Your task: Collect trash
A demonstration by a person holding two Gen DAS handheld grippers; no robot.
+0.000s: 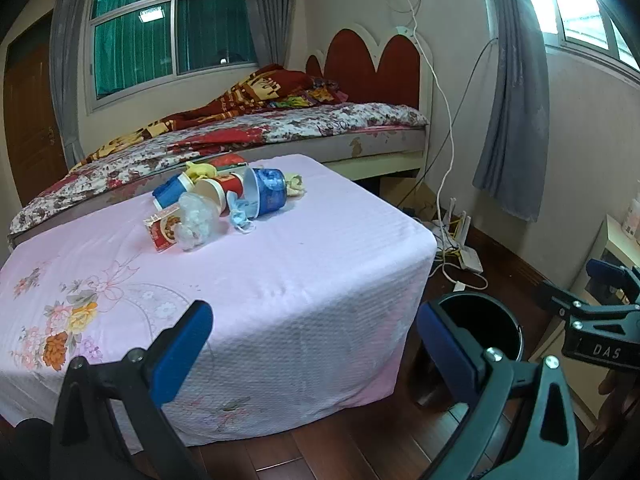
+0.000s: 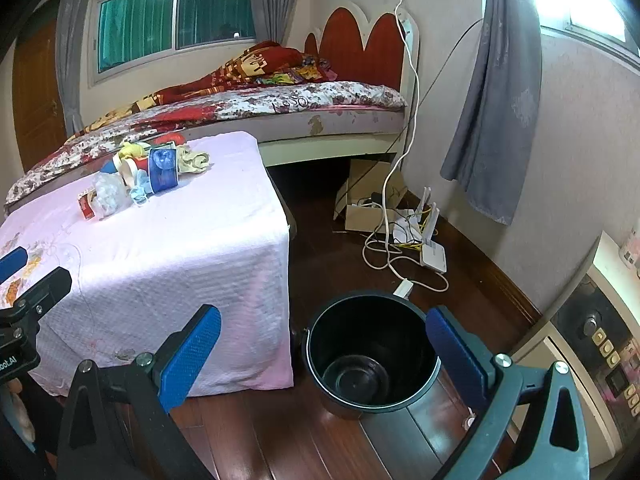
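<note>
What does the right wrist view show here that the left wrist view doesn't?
Only the right wrist view shows the black bucket's bare inside down to its bottom, the cardboard box under the bed, and the left gripper at its edge. Only the left wrist view shows the right gripper from outside. Both share the trash pile on the pink-covered table, the bed, and each camera's own open blue-padded fingers.

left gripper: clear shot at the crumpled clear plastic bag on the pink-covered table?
Probably yes. The left gripper is open and holds nothing, and the pink tablecloth between it and the crumpled clear plastic bag is bare. The bag sits at the pile's near edge, beside a red snack packet.
</note>
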